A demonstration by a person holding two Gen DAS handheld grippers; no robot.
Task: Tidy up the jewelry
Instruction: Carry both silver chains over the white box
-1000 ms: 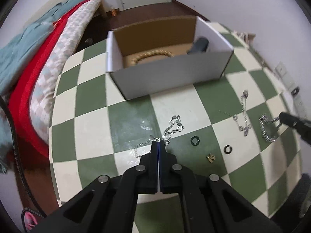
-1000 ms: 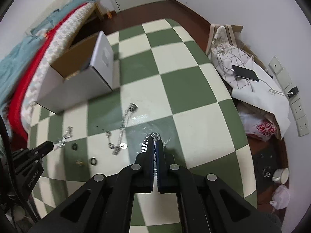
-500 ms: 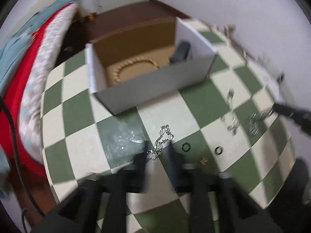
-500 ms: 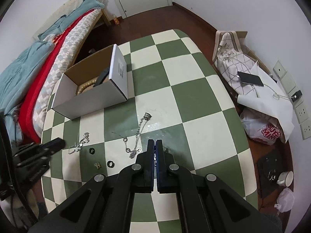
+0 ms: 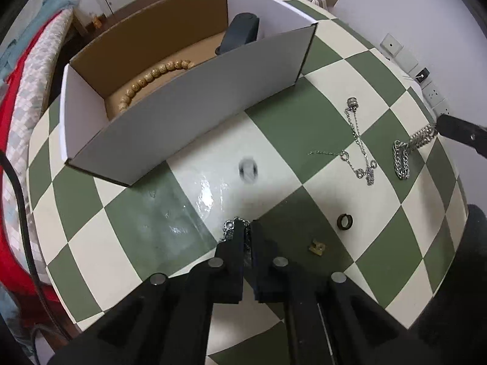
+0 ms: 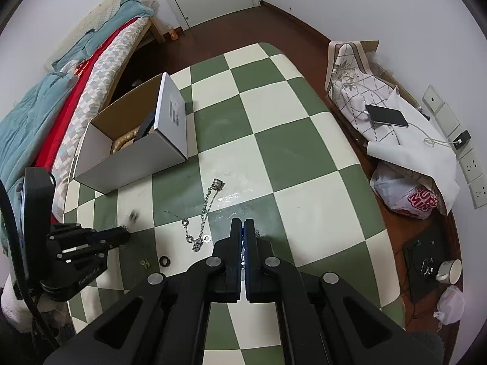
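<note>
At the lower centre, the left tool (image 5: 248, 228) pinches a thin silver chain (image 5: 229, 228); the right tool (image 6: 243, 228) grips a thick silver chain (image 5: 408, 152). Beyond, on the green-and-cream checkered desk (image 5: 127, 222), stands a white cardboard box (image 5: 194, 103) holding a wooden bead bracelet (image 5: 152, 76).

Two wrist fisheyes, both steeply down over the checkered table (image 5: 304, 97).
Left view sits close behind the cardboard box (image 5: 194, 103); right view sits farther back, showing bed and floor. Shared: box, thin chain (image 6: 201, 213).
</note>
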